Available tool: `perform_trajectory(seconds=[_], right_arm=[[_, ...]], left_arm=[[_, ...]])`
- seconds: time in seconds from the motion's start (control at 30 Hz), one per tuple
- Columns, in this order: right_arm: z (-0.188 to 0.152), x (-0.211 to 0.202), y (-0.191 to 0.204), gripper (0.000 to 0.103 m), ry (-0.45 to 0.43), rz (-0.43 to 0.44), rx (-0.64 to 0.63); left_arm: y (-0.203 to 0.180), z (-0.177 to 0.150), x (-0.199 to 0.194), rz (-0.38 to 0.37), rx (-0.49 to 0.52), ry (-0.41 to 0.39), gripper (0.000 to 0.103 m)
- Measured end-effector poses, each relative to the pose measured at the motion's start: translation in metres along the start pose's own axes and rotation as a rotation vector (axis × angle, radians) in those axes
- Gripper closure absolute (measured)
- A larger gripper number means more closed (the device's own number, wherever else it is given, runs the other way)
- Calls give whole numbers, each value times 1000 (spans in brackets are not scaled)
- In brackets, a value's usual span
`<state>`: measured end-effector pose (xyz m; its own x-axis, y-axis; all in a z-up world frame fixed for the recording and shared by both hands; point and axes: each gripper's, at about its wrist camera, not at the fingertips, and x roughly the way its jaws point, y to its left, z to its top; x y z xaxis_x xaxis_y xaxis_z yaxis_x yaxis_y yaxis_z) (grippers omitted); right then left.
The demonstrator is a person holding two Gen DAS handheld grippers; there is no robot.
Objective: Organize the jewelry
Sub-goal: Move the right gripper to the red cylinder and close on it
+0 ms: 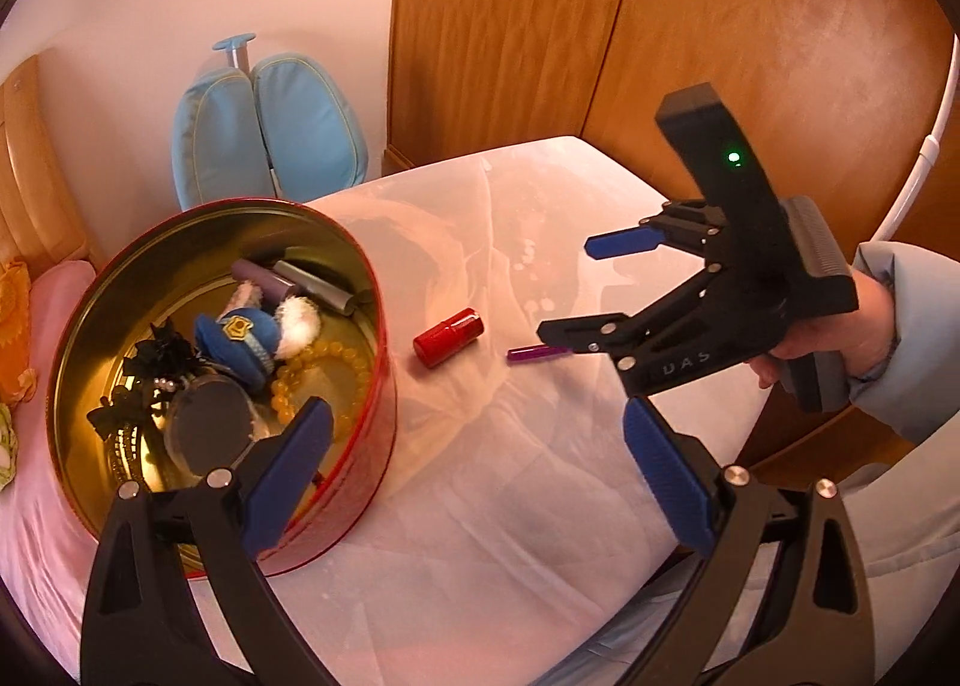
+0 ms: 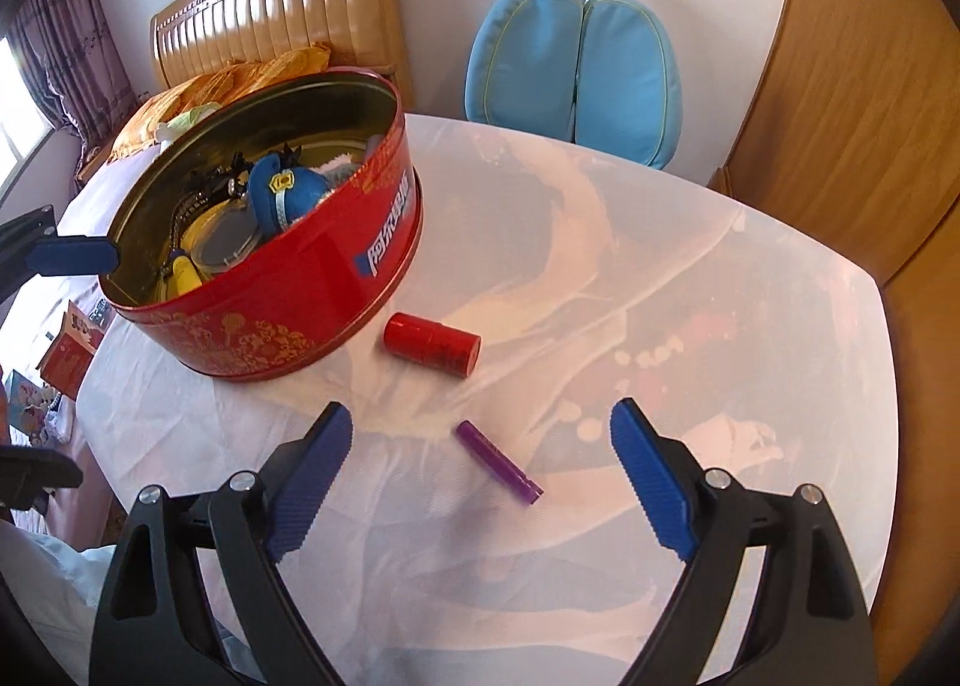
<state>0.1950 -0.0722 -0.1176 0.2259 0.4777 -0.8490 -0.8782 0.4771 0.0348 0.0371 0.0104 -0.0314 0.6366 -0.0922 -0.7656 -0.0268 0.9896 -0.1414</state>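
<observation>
The purple tube (image 2: pixel 499 462) lies loose on the sheet (image 2: pixel 690 338) between the right gripper's (image 2: pixel 480 491) parted tongs (left gripper (image 1: pixel 477 473) equally apart, empty).

Your two handheld grippers: black frames, blue pads.

Your left gripper (image 1: pixel 474 479) has black angular arms with triangular cut-outs, silver round screws at the joints, and ribbed dark-blue pads on its fingers (image 1: pixel 288 476). Your right gripper (image 2: pixel 480 482) is built the same; at the right of the left wrist frame it shows a small green light on its black upper block, pale lettering on its body and a ridged grey handle. Your right hand (image 1: pixel 840 338) comes out of a pale blue-grey sleeve (image 1: pixel 918 326).
</observation>
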Motion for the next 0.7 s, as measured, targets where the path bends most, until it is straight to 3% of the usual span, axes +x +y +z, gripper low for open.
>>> perform_trajectory(seconds=[0.23,0.57,0.67,0.7], right_arm=[[2,26,1,14,15,55,-65],[26,85,13,16,48,94,-251],[26,100,17,27,74,103,-302],[25,102,19,38,84,108,-322]], left_arm=[[-21,-5,15,3,-23,23,8],[-21,-33,21,92,-152,37,8],[-17,-43,17,128,-205,35,8],[-15,-46,15,139,-220,33,8]])
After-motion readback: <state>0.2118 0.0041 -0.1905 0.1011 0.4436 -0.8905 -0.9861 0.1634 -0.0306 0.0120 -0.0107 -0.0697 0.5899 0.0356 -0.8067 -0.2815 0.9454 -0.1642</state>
